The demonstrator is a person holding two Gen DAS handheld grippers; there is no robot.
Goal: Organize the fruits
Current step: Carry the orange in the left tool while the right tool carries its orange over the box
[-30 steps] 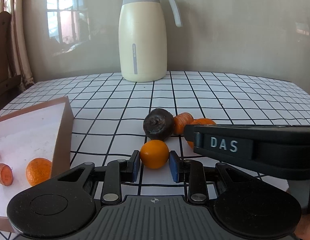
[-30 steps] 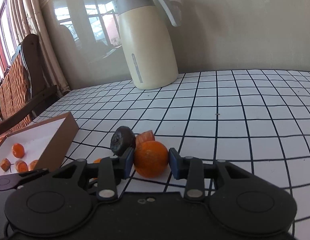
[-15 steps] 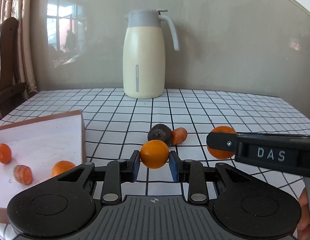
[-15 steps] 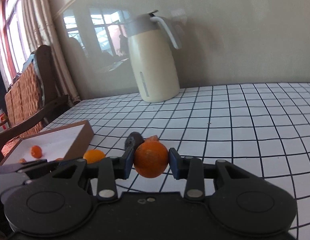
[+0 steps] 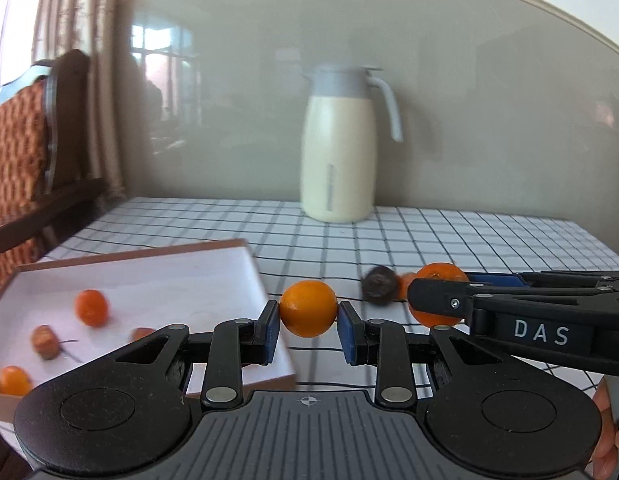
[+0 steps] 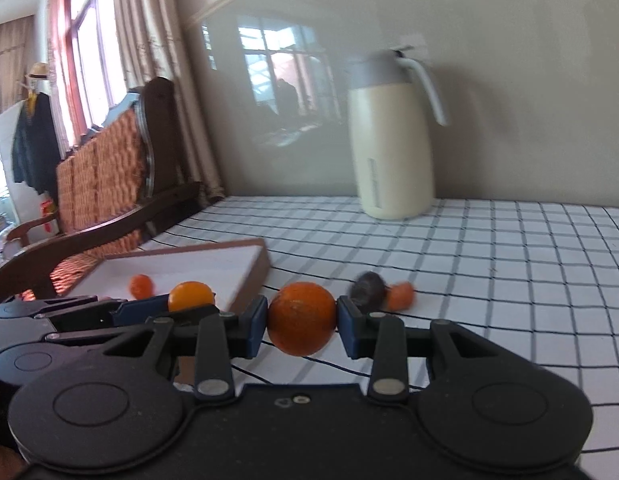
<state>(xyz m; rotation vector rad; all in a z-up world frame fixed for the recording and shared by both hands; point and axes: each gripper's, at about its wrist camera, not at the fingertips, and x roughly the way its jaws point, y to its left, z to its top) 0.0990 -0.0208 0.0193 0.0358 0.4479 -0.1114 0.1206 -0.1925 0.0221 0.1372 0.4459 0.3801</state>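
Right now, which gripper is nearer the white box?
Left. The left gripper, shut on a light orange, hangs by the white box corner; the right gripper, holding its darker orange, is beyond it.

A table (image 5: pixel 489 240) covered in a white, black-gridded cloth carries a cream thermal jug (image 5: pixel 337 148) at the back, a shallow white-lined box (image 5: pixel 149 276) on the left, and a dark fruit (image 5: pixel 379 290) touching an orange piece (image 6: pixel 400 295).
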